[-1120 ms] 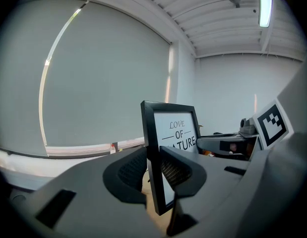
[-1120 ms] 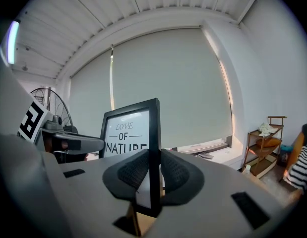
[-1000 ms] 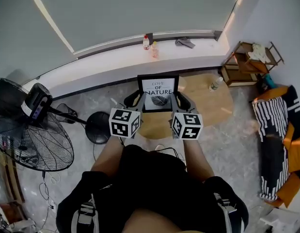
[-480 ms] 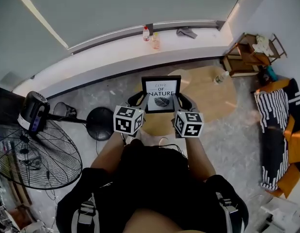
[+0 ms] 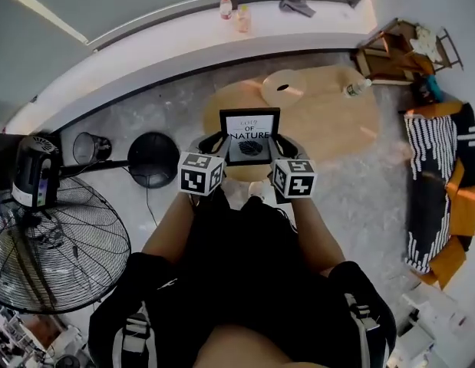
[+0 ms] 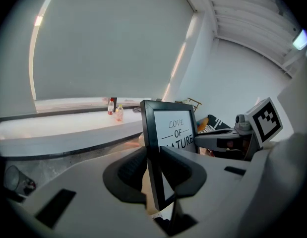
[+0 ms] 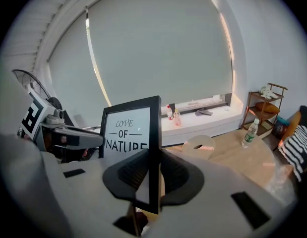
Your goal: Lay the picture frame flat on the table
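Note:
The black picture frame (image 5: pixel 250 135), whose print reads "LOVE OF NATURE", stands upright in the air above the near edge of the round wooden table (image 5: pixel 329 125). My left gripper (image 5: pixel 215 142) is shut on its left edge, and my right gripper (image 5: pixel 286 143) is shut on its right edge. In the left gripper view the frame (image 6: pixel 173 128) runs edge-on between the dark pads (image 6: pixel 131 170) of the left gripper (image 6: pixel 152 171). The right gripper view shows the frame (image 7: pixel 126 130) clamped the same way in the right gripper (image 7: pixel 154 175). The frame's lower edge is hidden behind the jaws.
On the table lie a round wooden disc with a hole (image 5: pixel 282 88) and a plastic bottle (image 5: pixel 357 87). A floor fan (image 5: pixel 53 232) and a black round base (image 5: pixel 153 158) stand at the left. A wooden shelf (image 5: pixel 398 41) and a striped cushion (image 5: pixel 433 182) are at the right.
The head view has tipped down, so more of the table shows. The frame stays upright between both grippers and now sits lower in the picture, over the table's near edge.

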The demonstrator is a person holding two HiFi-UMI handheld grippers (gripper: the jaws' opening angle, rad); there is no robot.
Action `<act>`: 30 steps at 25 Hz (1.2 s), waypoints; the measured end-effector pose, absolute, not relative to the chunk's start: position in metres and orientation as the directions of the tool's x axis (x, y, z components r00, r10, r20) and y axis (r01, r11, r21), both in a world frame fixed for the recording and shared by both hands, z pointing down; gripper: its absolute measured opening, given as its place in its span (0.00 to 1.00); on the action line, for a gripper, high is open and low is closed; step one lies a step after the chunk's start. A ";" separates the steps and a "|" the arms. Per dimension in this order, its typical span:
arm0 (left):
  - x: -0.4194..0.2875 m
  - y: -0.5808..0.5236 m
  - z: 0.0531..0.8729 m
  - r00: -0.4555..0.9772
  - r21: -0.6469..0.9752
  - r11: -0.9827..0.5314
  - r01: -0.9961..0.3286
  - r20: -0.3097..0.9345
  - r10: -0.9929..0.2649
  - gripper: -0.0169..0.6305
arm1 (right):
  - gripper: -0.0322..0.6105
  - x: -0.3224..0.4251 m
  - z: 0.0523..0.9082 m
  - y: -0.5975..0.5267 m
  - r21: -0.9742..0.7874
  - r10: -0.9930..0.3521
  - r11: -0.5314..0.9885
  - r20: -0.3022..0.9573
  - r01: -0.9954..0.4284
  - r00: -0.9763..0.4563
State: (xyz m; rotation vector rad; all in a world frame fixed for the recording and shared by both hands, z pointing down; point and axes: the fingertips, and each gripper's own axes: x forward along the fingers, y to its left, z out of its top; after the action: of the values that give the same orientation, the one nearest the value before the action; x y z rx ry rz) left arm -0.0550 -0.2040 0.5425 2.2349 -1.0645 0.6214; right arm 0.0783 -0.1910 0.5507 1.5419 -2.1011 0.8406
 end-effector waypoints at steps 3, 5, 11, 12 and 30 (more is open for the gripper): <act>-0.060 -0.202 0.578 0.568 0.332 -0.486 -0.808 0.660 -0.492 0.17 | 0.19 0.073 0.583 -0.187 -0.239 -0.665 0.206 0.677 -0.949 -0.315; -0.061 -0.203 0.598 0.566 0.347 -0.474 -0.809 0.677 -0.470 0.17 | 0.19 0.072 0.604 -0.186 -0.252 -0.639 0.198 0.700 -0.947 -0.320; -0.066 -0.204 0.660 0.567 0.381 -0.457 -0.803 0.725 -0.391 0.17 | 0.19 0.067 0.667 -0.185 -0.291 -0.564 0.143 0.761 -0.946 -0.320; -0.066 -0.203 0.671 0.566 0.386 -0.454 -0.803 0.734 -0.376 0.17 | 0.19 0.067 0.678 -0.183 -0.296 -0.550 0.133 0.772 -0.946 -0.319; -0.054 -0.199 0.910 0.544 0.472 -0.378 -0.797 0.832 -0.108 0.17 | 0.19 0.076 0.914 -0.166 -0.357 -0.284 -0.040 0.899 -0.933 -0.332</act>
State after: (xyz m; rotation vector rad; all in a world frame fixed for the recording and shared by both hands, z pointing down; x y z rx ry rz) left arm -0.0542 -0.1989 0.9097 1.8247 -0.7463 0.9031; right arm 0.0759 -0.1663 0.9140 1.2956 -1.6443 1.4001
